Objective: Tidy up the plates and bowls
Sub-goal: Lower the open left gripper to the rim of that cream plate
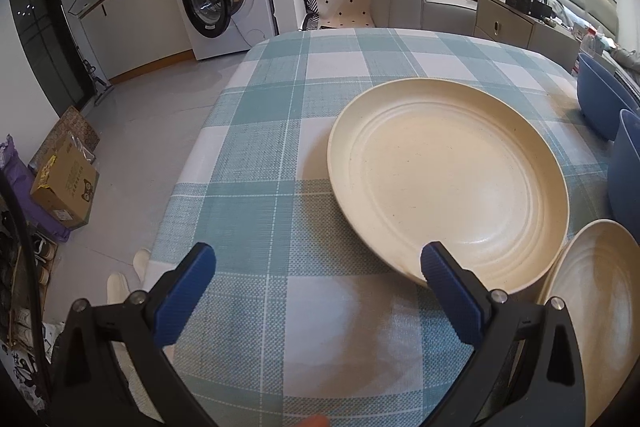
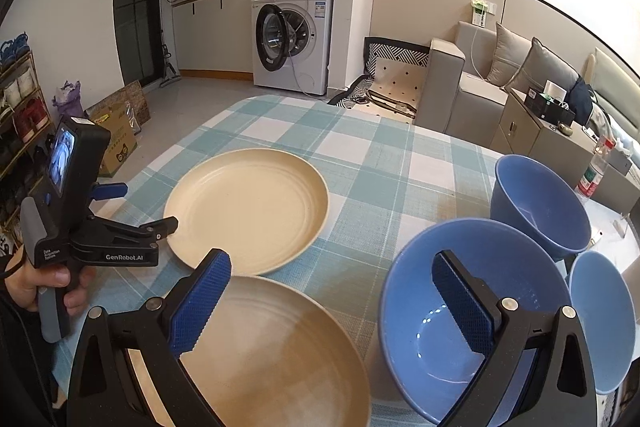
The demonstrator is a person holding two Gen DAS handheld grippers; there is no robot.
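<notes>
Left gripper comes in low over the checked cloth, fingers spread wide, holding nothing. Its right finger sits just at the near rim of the far plate; from the right wrist view the left tool's tip is level with that plate's left edge, which looks like a line-up for an edge pinch, since a flat plate offers no other hold.

Right gripper hangs above the gap between the near plate and the big bowl, fingers also wide apart, empty. That spot reads as waiting, ready to go either way.

Where's the crockery? Both cream plates lie flat, face up, one behind the other on the table's left half, rims close; whether they touch is hard to tell. Three blue bowls cluster right: the big one near, a second bowl farther back, a third bowl at the right edge. All mouths up, the far one seeming tilted. Round pieces, so no long axis to speak of; the plates' broad faces point at the ceiling.

Nothing is stacked yet. My read: plates onto plates first.
</notes>
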